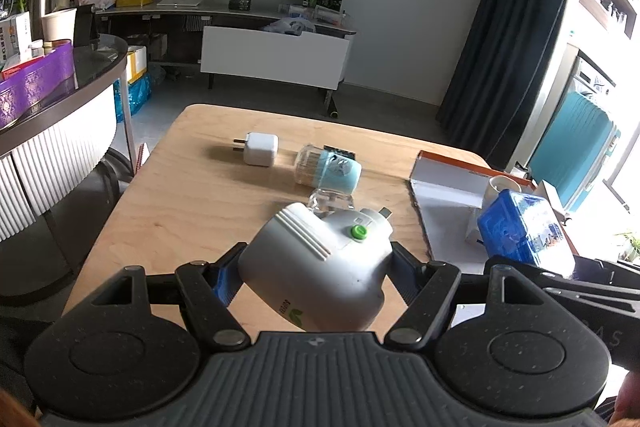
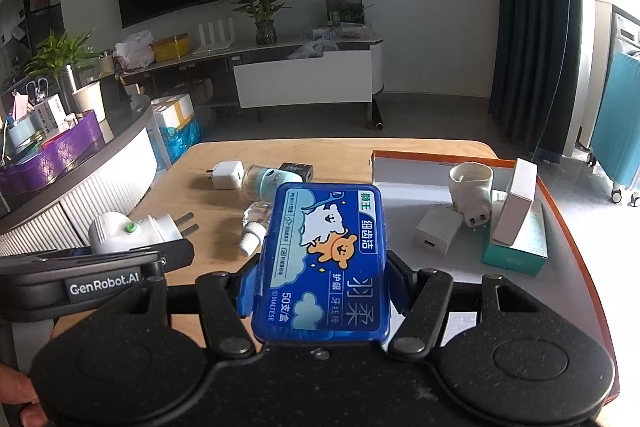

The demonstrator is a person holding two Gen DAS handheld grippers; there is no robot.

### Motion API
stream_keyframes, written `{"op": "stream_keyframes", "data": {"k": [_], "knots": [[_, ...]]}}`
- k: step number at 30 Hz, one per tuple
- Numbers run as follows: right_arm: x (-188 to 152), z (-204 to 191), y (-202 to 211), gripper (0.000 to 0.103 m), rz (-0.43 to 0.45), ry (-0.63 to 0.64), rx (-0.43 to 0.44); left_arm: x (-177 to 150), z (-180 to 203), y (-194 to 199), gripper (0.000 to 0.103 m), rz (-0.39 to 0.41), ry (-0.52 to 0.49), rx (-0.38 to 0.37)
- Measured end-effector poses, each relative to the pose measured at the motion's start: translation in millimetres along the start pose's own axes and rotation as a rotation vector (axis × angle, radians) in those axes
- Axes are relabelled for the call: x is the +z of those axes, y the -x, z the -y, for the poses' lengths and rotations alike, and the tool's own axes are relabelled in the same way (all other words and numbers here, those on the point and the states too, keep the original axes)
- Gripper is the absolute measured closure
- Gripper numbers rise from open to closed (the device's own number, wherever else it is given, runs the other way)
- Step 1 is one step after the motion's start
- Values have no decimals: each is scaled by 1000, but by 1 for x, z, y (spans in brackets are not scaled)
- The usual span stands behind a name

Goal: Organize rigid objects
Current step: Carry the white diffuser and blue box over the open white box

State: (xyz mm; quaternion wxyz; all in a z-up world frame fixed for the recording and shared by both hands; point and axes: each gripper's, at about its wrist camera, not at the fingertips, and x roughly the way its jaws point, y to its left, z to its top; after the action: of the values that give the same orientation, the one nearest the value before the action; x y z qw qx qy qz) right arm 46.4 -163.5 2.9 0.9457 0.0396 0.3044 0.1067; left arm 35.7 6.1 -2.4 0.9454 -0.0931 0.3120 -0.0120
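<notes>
The pale wooden desk (image 2: pixel 224 259) looks smooth and matt; above it, a glossy blue plastic box (image 2: pixel 324 263) and a smooth white plastic plug-in device (image 1: pixel 316 267).

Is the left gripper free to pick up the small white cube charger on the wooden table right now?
Probably not: the left gripper is shut on a white plug-in device. The white cube charger lies unobstructed beyond.

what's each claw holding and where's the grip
Left claw: white plug-in device, gripped across its body. Right claw: blue box, gripped by its long sides.
</notes>
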Motion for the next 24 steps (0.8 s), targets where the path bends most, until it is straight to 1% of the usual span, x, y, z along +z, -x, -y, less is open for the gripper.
{"op": "stream_keyframes", "data": {"k": [24], "knots": [[-6, 24, 18, 29, 22, -29, -30, -5, 22, 7, 29, -14, -17, -21]]}}
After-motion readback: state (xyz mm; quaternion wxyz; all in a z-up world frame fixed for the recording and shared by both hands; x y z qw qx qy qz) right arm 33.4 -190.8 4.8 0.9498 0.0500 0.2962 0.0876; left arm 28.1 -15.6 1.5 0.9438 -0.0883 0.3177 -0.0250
